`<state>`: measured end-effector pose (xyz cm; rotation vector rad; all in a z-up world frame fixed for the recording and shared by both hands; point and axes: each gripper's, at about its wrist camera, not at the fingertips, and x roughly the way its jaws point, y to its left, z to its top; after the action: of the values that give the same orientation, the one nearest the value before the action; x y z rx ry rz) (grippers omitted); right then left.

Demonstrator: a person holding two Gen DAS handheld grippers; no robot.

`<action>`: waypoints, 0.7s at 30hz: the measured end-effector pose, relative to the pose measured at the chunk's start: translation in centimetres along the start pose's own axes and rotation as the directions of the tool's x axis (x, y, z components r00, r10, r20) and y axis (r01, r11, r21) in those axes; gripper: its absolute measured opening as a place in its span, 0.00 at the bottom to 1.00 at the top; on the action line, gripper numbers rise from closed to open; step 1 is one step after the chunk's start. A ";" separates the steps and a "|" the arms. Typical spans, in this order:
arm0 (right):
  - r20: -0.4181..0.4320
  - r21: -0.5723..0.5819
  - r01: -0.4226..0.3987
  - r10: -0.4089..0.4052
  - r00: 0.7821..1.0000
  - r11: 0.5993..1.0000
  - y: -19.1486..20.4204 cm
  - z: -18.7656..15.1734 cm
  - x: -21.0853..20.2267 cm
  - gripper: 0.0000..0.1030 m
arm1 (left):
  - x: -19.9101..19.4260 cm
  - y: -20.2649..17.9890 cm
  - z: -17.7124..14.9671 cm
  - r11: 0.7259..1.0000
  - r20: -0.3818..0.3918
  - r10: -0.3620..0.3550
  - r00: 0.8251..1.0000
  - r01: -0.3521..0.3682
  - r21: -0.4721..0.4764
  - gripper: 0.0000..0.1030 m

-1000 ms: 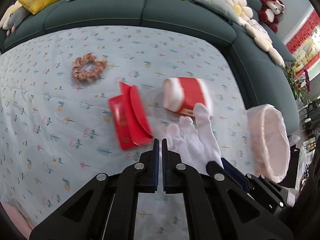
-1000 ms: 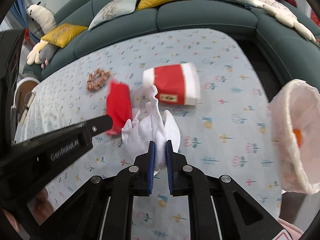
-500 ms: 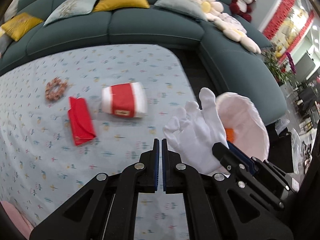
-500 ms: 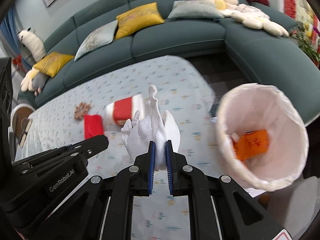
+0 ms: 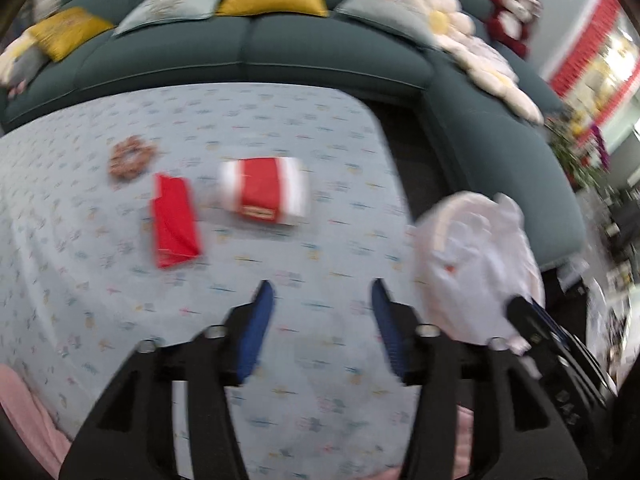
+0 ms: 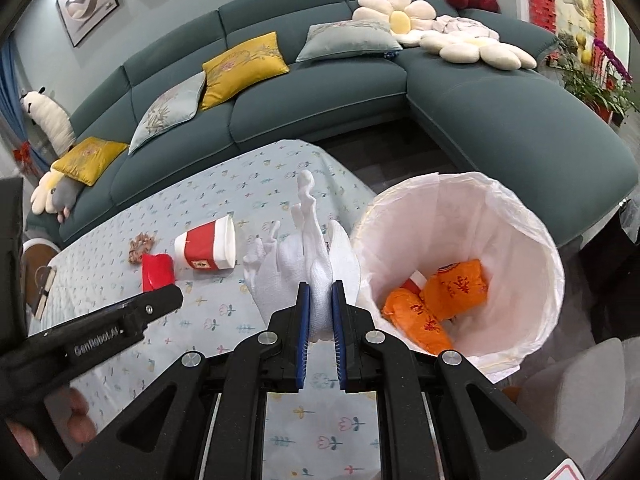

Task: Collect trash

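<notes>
My right gripper (image 6: 319,312) is shut on a white glove (image 6: 292,264) and holds it above the table beside the white-lined trash bin (image 6: 520,220). The bin holds orange packets (image 6: 456,284). My left gripper (image 5: 322,316) is open and empty above the floral tablecloth (image 5: 280,128). On the table lie a red-and-white paper cup (image 5: 266,192) on its side, a red packet (image 5: 174,222) and a brown scrunchie (image 5: 130,156); the cup (image 6: 208,250) and red packet (image 6: 157,272) also show in the right wrist view. The glove and bin (image 5: 476,264) blur together at the left view's right.
A teal sectional sofa (image 6: 320,92) with yellow and grey cushions wraps the table's far side and right. The left gripper's body (image 6: 96,336) crosses the lower left of the right wrist view. A dark floor gap (image 6: 384,148) lies between table and sofa.
My left gripper has opened and swung back left toward the table. My right gripper carried the glove closer to the bin's rim, still shut on it.
</notes>
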<state>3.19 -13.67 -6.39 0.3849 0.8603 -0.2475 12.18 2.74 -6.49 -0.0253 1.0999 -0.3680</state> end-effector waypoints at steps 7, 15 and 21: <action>-0.056 -0.034 -0.040 0.038 0.998 0.999 4.3 0.0 3.7 0.10 | 3.3 7.3 1.6 0.992 -0.063 0.074 0.995 -0.080 -0.099 0.55; -0.112 -0.065 -0.062 0.054 0.992 0.996 8.2 0.5 7.4 0.10 | 6.9 10.6 3.2 0.990 -0.110 0.075 0.991 -0.087 -0.114 0.47; -0.135 -0.075 -0.063 0.052 0.989 0.995 9.0 0.8 9.0 0.10 | 8.3 10.6 3.9 0.993 -0.132 0.031 0.991 -0.046 -0.113 0.05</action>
<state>12.63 -6.38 -10.81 0.3550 0.9853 -0.1351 21.82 9.53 -13.96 -0.0837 1.2487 -0.2735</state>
